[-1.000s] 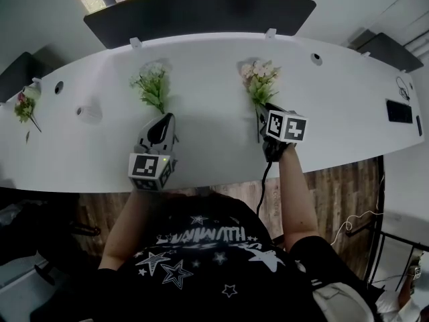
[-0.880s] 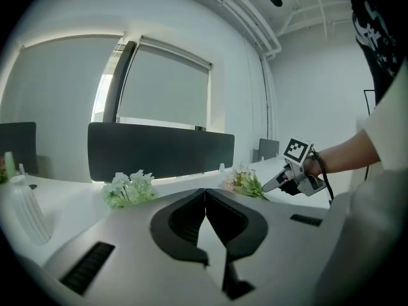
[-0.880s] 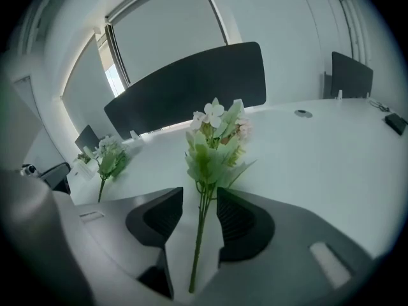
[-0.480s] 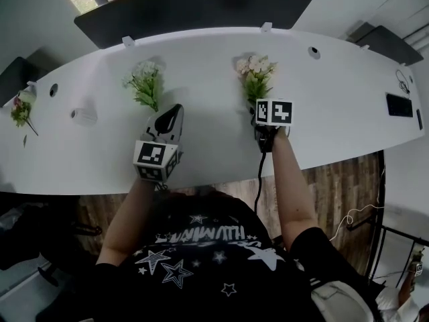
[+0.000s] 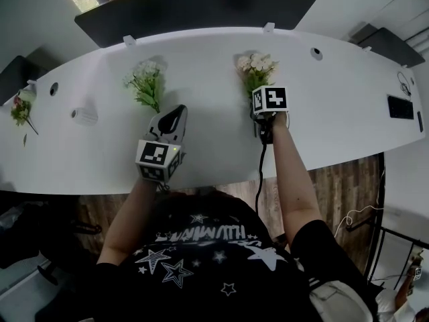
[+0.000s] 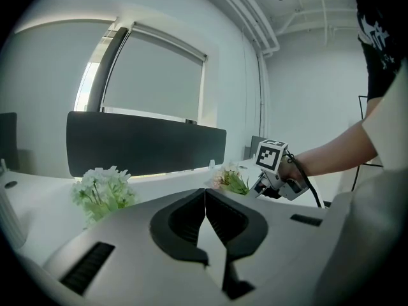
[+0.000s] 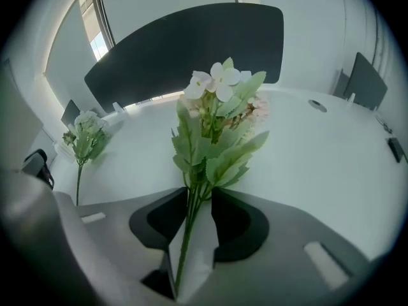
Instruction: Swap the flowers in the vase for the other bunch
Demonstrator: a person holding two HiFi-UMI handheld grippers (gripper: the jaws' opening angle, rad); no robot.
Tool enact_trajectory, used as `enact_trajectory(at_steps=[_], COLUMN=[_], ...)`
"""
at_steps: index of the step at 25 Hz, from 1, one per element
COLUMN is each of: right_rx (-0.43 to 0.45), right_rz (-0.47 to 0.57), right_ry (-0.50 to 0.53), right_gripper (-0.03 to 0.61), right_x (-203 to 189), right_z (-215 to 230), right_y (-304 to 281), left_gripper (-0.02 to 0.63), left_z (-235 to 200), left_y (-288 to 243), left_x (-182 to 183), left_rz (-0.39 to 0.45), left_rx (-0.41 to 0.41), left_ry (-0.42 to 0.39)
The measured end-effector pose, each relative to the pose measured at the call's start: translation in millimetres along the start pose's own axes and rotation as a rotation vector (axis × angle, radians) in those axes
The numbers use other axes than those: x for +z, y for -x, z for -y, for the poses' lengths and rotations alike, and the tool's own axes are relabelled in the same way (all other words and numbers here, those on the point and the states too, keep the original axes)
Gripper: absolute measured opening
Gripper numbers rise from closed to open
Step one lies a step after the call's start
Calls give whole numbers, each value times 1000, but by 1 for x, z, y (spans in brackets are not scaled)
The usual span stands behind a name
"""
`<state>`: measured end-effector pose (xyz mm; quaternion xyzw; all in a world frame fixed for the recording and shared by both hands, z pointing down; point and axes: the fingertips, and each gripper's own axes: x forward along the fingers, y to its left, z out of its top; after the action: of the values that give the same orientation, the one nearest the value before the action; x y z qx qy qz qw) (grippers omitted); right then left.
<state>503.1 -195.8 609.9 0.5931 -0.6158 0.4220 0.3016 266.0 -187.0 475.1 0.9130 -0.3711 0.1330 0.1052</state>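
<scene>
Two bunches lie on the white table (image 5: pixel 342 99). A white-flowered bunch (image 5: pixel 146 82) (image 6: pixel 102 193) (image 7: pixel 86 136) rests at the left. A pink-and-cream bunch (image 5: pixel 256 69) (image 7: pixel 217 120) (image 6: pixel 231 179) rests at the centre right. My right gripper (image 5: pixel 263 113) (image 7: pixel 203 193) points steeply down at that bunch's stems. Its jaws are closing with the stems between them, the stems lying against the left jaw and a gap showing by the right one. My left gripper (image 5: pixel 179 107) (image 6: pixel 204 191) is shut and empty, just right of the white bunch's stem ends. I cannot make out a vase for certain.
A dark divider panel (image 5: pixel 194 9) runs along the table's far edge. A small pale object (image 5: pixel 84 116) and a sprig with red flowers (image 5: pixel 20 109) lie at the far left. A dark phone (image 5: pixel 400 107) sits at the far right. The front edge is close to the person.
My right gripper has moved away from the person onto the pink bunch's stems and tipped further down. My left gripper has shifted slightly right and forward, still shut.
</scene>
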Motion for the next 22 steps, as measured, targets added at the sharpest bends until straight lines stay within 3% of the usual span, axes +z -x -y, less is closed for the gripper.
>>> enact_trajectory(at_steps=[7, 15, 22], right_rx=[36, 201, 274], right_rz=[12, 41, 107], right_ry=[-40, -177, -219], right_gripper=[85, 67, 66], right_x=[1, -8, -5], right_z=[-3, -31, -63], right_y=[-1, 3, 20], left_gripper=[8, 8, 8], left_z=[-2, -11, -18], left_y=[4, 13, 36], left_x=[-5, -10, -9], left_rz=[-2, 6, 1], left_rx=[-7, -10, -33], left_ry=[14, 5, -23])
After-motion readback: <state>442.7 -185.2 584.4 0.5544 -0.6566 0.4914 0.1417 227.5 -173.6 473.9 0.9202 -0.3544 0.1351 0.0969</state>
